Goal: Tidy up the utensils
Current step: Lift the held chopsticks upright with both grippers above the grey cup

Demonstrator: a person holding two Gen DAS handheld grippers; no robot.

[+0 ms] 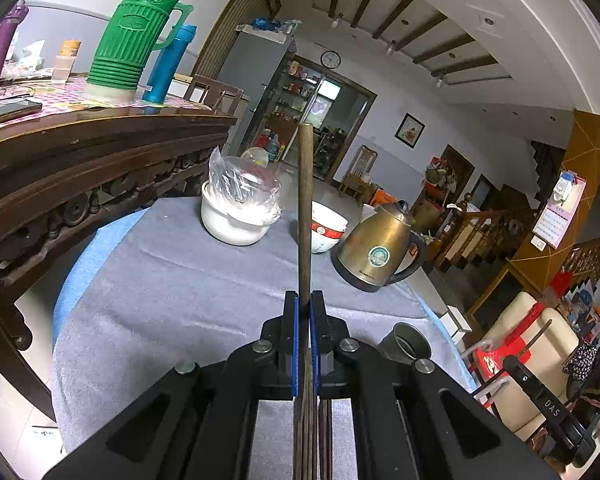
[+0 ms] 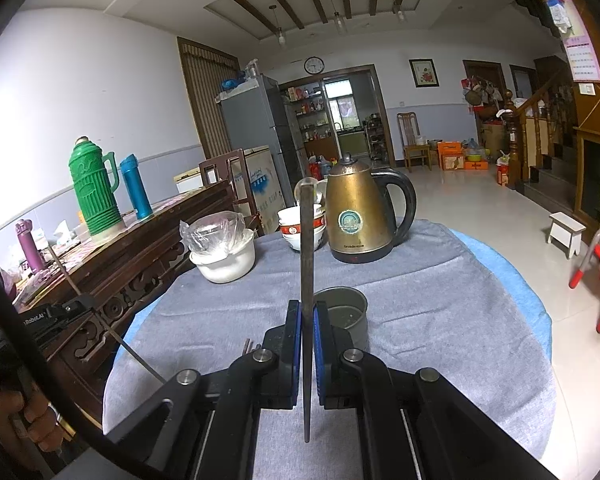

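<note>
The left tool [image 1: 304,300] pinches a brown chopstick [image 1: 305,200] that sticks up and forward over the grey-clothed counter [image 1: 172,280]. The right tool [image 2: 307,308] pinches a dark chopstick [image 2: 307,260] the same way. A metal cup [image 2: 346,312] stands just right of the right tool. Farther back stand a kettle [image 2: 356,216], stacked bowls [image 2: 296,228] and a white pot [image 2: 224,256].

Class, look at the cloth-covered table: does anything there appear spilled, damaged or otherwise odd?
Nothing looks spilled or broken. One oddity: the white ceramic pot has a crumpled clear plastic bag stuffed in its mouth instead of a lid.
</note>
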